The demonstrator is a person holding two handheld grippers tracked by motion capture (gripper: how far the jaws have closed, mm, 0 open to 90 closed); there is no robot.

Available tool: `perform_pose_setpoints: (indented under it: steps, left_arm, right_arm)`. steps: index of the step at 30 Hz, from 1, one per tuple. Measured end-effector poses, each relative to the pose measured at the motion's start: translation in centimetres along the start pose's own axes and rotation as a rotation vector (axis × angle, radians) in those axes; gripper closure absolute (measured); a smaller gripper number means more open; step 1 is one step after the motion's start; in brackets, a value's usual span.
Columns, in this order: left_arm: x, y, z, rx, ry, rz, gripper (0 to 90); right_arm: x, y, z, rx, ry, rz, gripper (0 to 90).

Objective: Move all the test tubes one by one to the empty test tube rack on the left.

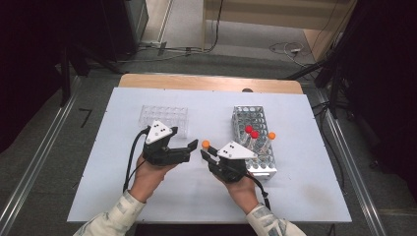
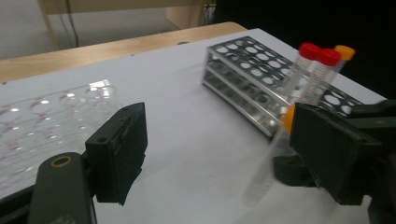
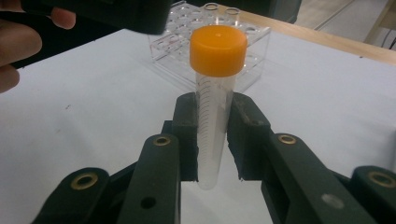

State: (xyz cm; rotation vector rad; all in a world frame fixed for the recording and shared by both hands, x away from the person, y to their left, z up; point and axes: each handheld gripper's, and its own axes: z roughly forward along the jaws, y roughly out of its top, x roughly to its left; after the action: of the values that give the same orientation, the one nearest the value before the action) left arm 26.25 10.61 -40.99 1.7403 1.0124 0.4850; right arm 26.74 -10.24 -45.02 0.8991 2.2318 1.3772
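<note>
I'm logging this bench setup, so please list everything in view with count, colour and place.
Table: one, white top with a wooden far edge.
Metal rack: one, silver, right side.
Red-capped tubes: two, in the metal rack.
Orange-capped tube in rack: one, at its right edge.
Clear plastic rack: one, transparent, left of centre.
Held tube: one, clear with an orange cap, clamped in the right tongs.
Left tongs: black, open, nothing between them.
Right tongs: black, shut on the held tube.
</note>
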Motion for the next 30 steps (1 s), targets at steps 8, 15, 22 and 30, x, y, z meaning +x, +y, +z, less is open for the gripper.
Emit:
perform_pose_setpoints:
  steps: [8,15,22,30]
  left_arm:
    - [-1.2,-0.3,0.4,0.034,-0.051,0.04,25.7]
    - [-1.5,-0.5,0.5,0.04,-0.059,0.074,46.2]
    - [-1.4,-0.5,0.4,0.042,-0.052,0.071,60.0]
    - [-1.3,-0.5,0.4,0.047,-0.041,0.079,69.7]
  right_arm:
    - [1.2,0.2,1.0,-0.001,0.02,-0.019,71.2]
    - [1.4,0.4,1.0,-0.005,0.026,-0.018,71.3]
    - [1.5,0.4,1.1,-0.004,0.029,-0.021,71.2]
    - [1.6,0.5,1.3,0.0,0.031,-0.021,70.6]
